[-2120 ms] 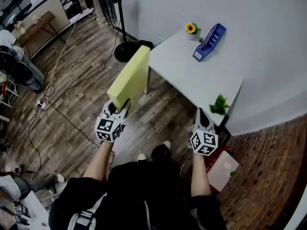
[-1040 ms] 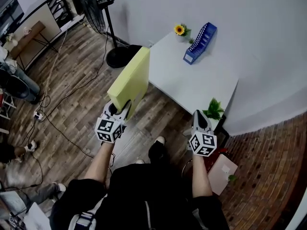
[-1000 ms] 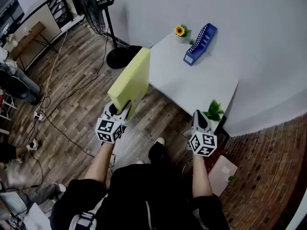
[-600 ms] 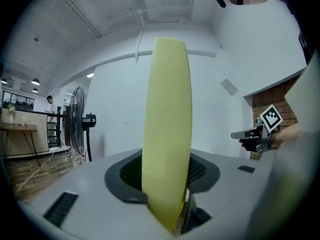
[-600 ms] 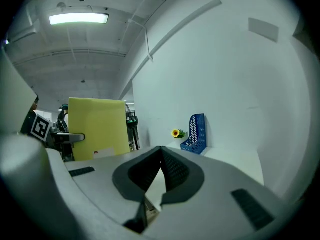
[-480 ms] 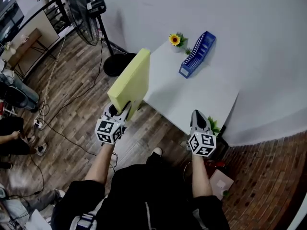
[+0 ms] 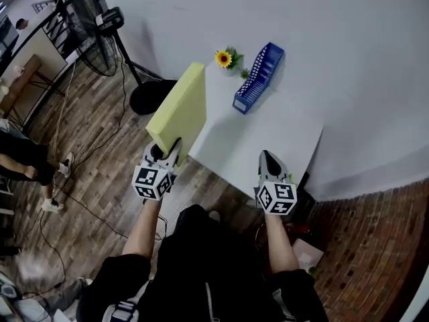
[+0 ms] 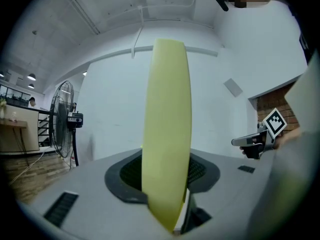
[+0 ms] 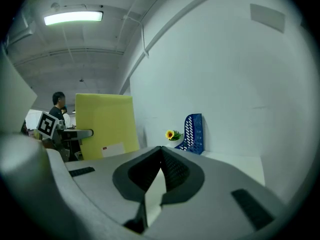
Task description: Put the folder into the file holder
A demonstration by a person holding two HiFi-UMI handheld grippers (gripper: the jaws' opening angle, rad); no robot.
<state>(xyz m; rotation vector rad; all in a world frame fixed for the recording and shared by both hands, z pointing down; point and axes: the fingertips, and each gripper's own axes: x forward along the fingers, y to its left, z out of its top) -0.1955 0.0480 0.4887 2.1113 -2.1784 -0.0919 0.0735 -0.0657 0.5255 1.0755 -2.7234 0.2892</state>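
Though set against the white wall (image 7: pixel 348 52) on its far side, leaves near and left edges of the white tabletop (image 7: pixel 268 139) free to approach. Open wooden floor (image 7: pixel 94 173) all along the left, interrupted only by a standing fan (image 7: pixel 94 32) near the wall and a person's legs (image 7: pixel 30 163) at the far left margin, both well apart from the tabletop's near edge. Bare across most of the tabletop surface, with only the far end occupied.

Held in the air beside the tabletop's left edge: yellow folder (image 7: pixel 179 109), upright on its narrow edge, far top corner reaching over the tabletop corner, not in the file holder. Clamped at its lower corner by the left hand-held gripper (image 7: pixel 165 154), jaws spread wide round the folder's thickness and pressing on it.

Standing at the far end near the wall: blue file holder (image 7: pixel 255 79), perforated sides, long axis running away from the person, bare tabletop in front of it. Just to its left, a small sunflower pot (image 7: pixel 224 59).

Hovering over the near edge: right hand-held gripper (image 7: pixel 267 161), jaws narrow, tips together, empty.
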